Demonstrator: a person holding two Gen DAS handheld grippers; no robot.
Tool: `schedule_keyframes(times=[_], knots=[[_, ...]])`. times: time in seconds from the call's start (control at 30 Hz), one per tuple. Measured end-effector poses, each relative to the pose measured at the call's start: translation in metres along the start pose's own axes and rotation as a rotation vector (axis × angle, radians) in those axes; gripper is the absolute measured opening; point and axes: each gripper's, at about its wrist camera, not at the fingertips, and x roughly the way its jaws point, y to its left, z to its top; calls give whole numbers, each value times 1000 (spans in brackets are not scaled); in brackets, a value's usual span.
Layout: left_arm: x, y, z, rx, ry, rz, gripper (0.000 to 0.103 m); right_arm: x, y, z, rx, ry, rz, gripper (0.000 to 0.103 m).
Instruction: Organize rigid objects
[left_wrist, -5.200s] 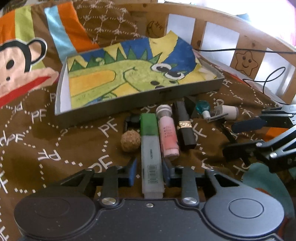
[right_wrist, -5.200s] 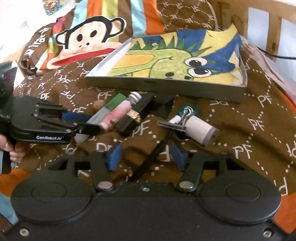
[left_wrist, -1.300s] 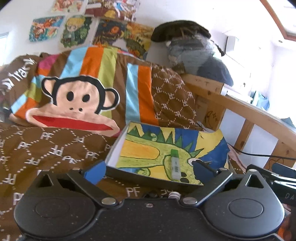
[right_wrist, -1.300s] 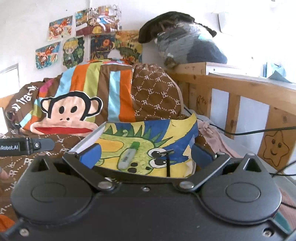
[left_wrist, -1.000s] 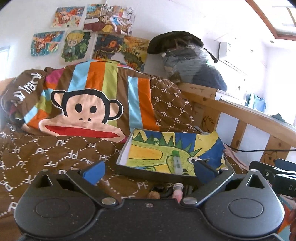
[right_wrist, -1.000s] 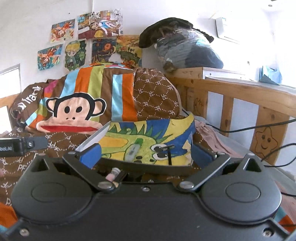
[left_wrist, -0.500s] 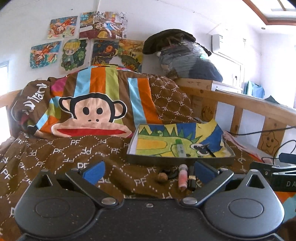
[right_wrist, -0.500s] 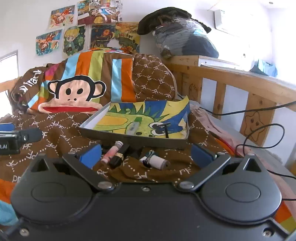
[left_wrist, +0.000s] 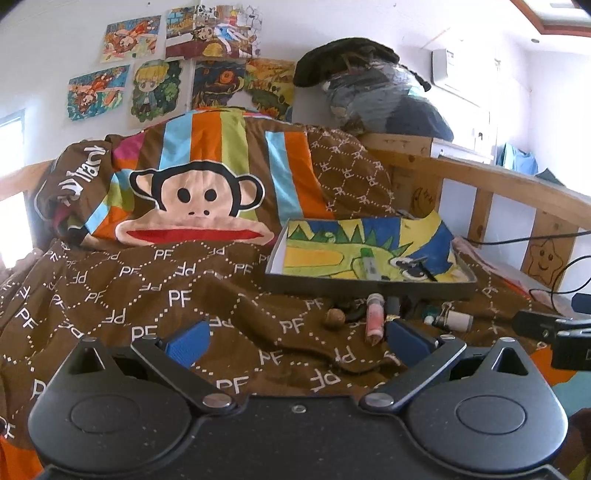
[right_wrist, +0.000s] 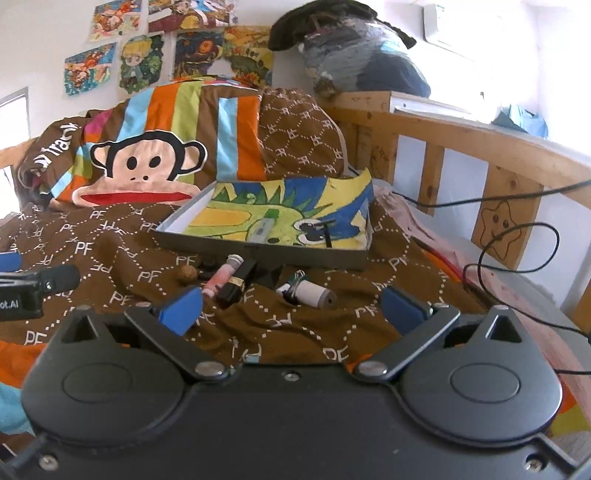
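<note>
Small rigid objects lie scattered on the brown bedspread (left_wrist: 177, 291) just in front of the shallow grey box (right_wrist: 266, 253), which is the landmark for everything else. Inside the box, on its bright dragon drawing (right_wrist: 280, 210), rest a green-capped glue stick (right_wrist: 264, 225) and, beside it toward the wooden bed rail (right_wrist: 480, 147), a thin black razor (right_wrist: 327, 230).

Against the box's near wall, outside it, sit a pink tube (right_wrist: 223, 275) and a black lipstick with a gold band (right_wrist: 236, 282), side by side and touching or nearly so. A small brown cork ball (right_wrist: 187, 274) lies just to the far side of the tube, away from the rail. On the rail side of the lipstick is a white cylinder (right_wrist: 314, 293) with a binder clip (right_wrist: 295, 277) just beside it; whether they touch I cannot tell.

Both grippers hang in front of the box, above the bedspread and well clear of these things. The left gripper (left_wrist: 295, 338) has its blue pads spread wide, holding nothing. The right gripper (right_wrist: 291, 306) is likewise fully released and empty. From the right wrist camera, part of the left gripper shows at the frame's edge.

Behind the box, a striped monkey-face pillow (left_wrist: 195, 199) leans against the wall.
</note>
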Motion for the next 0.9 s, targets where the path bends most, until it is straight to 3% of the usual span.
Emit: schedule_keyframes(times=[0.37, 0.9], knots=[[5, -3, -3, 28, 10, 5, 102, 30, -7, 22, -25, 27, 12, 103], [7, -4, -7, 41, 17, 10, 102, 41, -8, 21, -32, 43, 16, 103]])
